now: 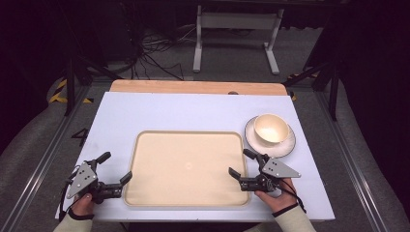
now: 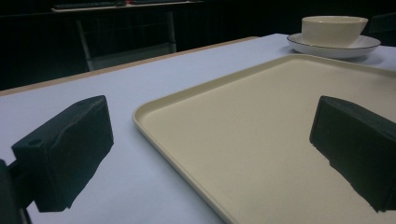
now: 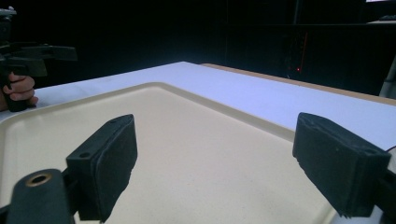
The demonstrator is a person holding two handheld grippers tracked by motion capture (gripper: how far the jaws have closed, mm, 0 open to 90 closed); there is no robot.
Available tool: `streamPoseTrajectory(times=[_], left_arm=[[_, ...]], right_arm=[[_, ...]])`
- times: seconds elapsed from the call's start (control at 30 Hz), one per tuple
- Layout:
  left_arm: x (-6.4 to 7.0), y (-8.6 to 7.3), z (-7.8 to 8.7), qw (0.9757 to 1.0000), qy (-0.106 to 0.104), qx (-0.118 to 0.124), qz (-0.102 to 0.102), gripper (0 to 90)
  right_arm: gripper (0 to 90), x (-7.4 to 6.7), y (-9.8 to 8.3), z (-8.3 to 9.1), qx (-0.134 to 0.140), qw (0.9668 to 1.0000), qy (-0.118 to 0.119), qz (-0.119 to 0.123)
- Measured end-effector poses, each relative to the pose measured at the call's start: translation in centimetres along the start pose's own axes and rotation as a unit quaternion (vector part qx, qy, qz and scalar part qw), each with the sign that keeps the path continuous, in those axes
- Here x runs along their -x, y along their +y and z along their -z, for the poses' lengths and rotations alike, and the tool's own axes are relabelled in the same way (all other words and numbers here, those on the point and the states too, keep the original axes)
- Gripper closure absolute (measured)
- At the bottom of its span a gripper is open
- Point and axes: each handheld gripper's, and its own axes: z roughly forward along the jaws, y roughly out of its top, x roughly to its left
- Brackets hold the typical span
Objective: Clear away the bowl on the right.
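Note:
A cream rectangular tray (image 1: pixel 186 166) lies empty on the white table top (image 1: pixel 193 110). To its right rear a cream bowl (image 1: pixel 270 128) sits on a white dark-rimmed plate (image 1: pixel 285 147). My left gripper (image 1: pixel 116 166) is open at the tray's left front corner, one jaw over the rim. My right gripper (image 1: pixel 241 163) is open over the tray's right edge, just in front of the plate. The left gripper view has the left gripper (image 2: pixel 210 126) wide apart over the tray (image 2: pixel 154 106), with bowl (image 2: pixel 334 30) and plate (image 2: pixel 336 47) beyond. The right gripper (image 3: pixel 217 140) spans bare tray (image 3: pixel 187 116).
A wooden strip (image 1: pixel 193 87) runs along the table's far edge. Behind it stand a white frame (image 1: pixel 237 34) and floor cables (image 1: pixel 150 53). Metal rails (image 1: pixel 43 159) flank the table. In the right gripper view the other hand (image 3: pixel 18 88) holds its gripper beyond the tray.

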Motion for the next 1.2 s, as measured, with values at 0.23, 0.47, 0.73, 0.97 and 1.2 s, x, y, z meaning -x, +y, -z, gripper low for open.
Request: streamPoseTrajectory(times=[0.23, 0.47, 0.73, 0.97, 1.2], left_arm=[[0.0, 0.0, 0.0, 1.0000, 0.000, 0.000, 0.002, 0.2], [0.0, 0.0, 0.0, 1.0000, -0.001, -0.002, -0.001, 0.2], [0.0, 0.0, 0.0, 1.0000, -0.001, -0.001, -0.001, 0.2], [0.0, 0.0, 0.0, 1.0000, -0.002, -0.002, -0.001, 0.2], [0.0, 0.0, 0.0, 1.0000, -0.001, -0.003, -0.001, 0.2]], right_arm=[[14.6, 0.0, 0.9, 0.0, -0.006, 1.0000, -0.005, 0.000], [13.6, -0.2, 3.0, 0.3, 0.020, 0.9998, -0.008, 0.002], [12.2, -0.2, 4.5, 0.3, 0.024, 0.9996, -0.008, 0.011], [9.5, -0.4, 5.4, 0.3, 0.027, 0.9995, -0.013, 0.014], [8.8, -0.8, 6.1, 0.5, 0.026, 0.9995, -0.016, 0.004]])
